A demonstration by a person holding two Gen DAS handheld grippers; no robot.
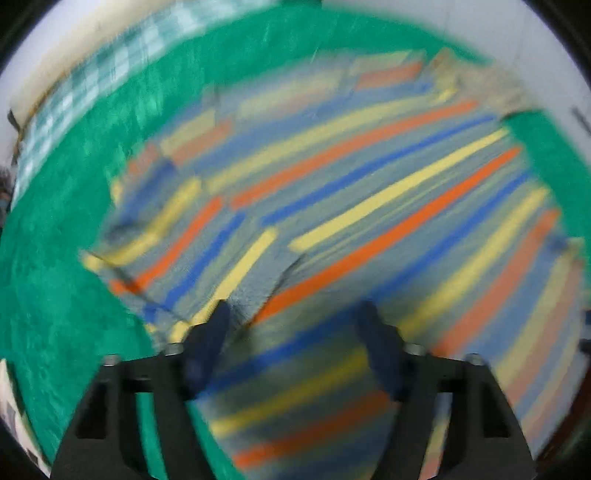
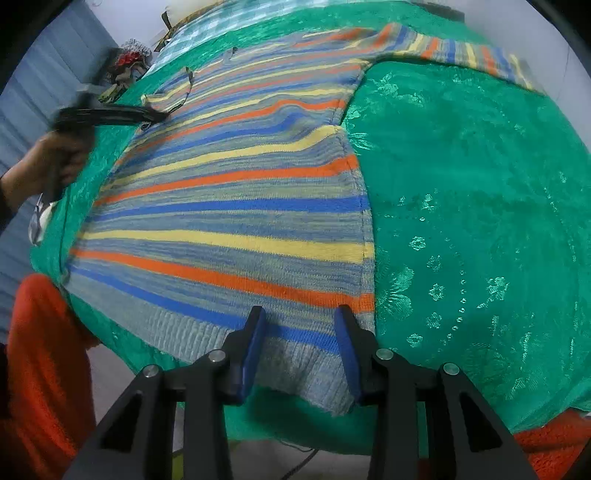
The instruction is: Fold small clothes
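Observation:
A knit sweater (image 2: 229, 206) striped in blue, yellow, orange and grey lies flat on a green cloth (image 2: 461, 221). One sleeve (image 2: 461, 51) stretches to the far right. My right gripper (image 2: 299, 323) is open just over the ribbed hem (image 2: 295, 362), its pads apart from the knit. In the right wrist view a hand (image 2: 62, 155) holds my left gripper (image 2: 122, 110), blurred, at the sweater's far left edge by a folded-in piece (image 2: 170, 99). The left wrist view is smeared: my left gripper (image 1: 293, 315) hangs open over the sweater (image 1: 369, 206), near a creased fold (image 1: 280, 280).
The green cloth (image 1: 55, 295) covers the whole work surface. An orange-red fabric (image 2: 48, 354) hangs at its near left edge and shows again at the lower right. A teal checked cloth (image 2: 207, 22) and a pile of clutter (image 2: 125, 62) lie at the far side.

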